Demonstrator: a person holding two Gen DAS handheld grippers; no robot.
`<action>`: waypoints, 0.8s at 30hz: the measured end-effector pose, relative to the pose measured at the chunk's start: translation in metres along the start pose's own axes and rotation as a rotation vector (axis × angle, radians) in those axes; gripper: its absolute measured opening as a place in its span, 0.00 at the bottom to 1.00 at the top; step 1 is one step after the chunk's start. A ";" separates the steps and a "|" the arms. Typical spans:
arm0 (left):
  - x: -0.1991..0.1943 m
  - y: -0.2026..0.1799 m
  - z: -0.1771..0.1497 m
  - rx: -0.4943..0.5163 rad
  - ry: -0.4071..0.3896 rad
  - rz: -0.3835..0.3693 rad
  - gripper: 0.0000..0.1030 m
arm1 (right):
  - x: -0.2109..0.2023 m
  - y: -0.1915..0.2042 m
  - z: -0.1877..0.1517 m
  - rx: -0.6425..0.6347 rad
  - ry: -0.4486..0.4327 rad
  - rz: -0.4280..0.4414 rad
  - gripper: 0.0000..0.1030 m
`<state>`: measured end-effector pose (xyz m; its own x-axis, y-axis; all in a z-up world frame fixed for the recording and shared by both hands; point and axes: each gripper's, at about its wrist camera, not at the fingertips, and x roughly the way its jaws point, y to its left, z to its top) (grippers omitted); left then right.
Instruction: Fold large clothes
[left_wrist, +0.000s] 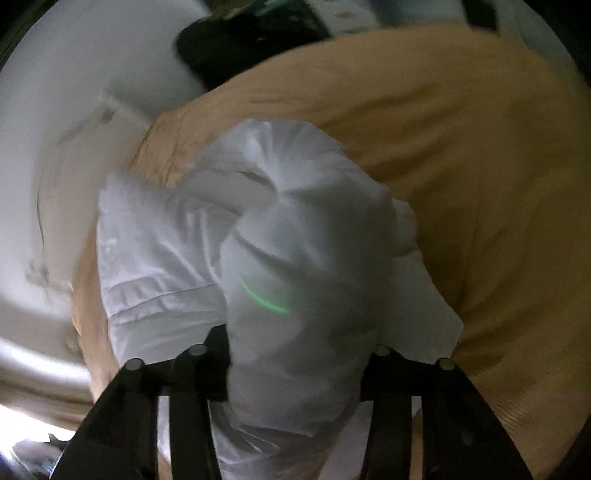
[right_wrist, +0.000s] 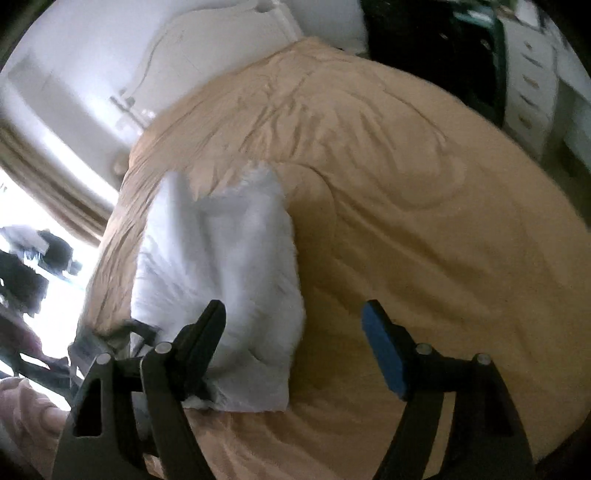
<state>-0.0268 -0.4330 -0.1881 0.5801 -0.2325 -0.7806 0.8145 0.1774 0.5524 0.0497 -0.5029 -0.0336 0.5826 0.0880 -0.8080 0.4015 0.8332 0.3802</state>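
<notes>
White garment (right_wrist: 221, 280), bunched and partly folded into a crumpled bundle, lying on the tan bedspread (right_wrist: 424, 240) toward the bed's left side.

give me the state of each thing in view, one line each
white garment: bunched up, bulging between the left jaws, resting on the bed
left gripper: jaws hidden by cloth, looks shut on the white garment
right gripper: jaws wide open, holding nothing
tan bedspread: spread over the bed, wrinkled
</notes>
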 end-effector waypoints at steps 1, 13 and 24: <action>0.003 -0.014 -0.001 0.033 -0.010 0.023 0.44 | -0.010 -0.003 0.005 -0.024 -0.003 0.002 0.77; -0.013 -0.003 -0.014 0.026 -0.002 -0.064 0.47 | 0.117 0.086 0.095 -0.337 0.354 0.132 0.83; -0.054 0.099 -0.050 -0.084 0.017 -0.345 0.58 | 0.209 0.013 0.075 -0.049 0.552 0.255 0.39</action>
<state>0.0224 -0.3549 -0.1056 0.2698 -0.2766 -0.9223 0.9584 0.1696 0.2295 0.2293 -0.5147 -0.1643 0.1985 0.5474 -0.8130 0.2571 0.7713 0.5822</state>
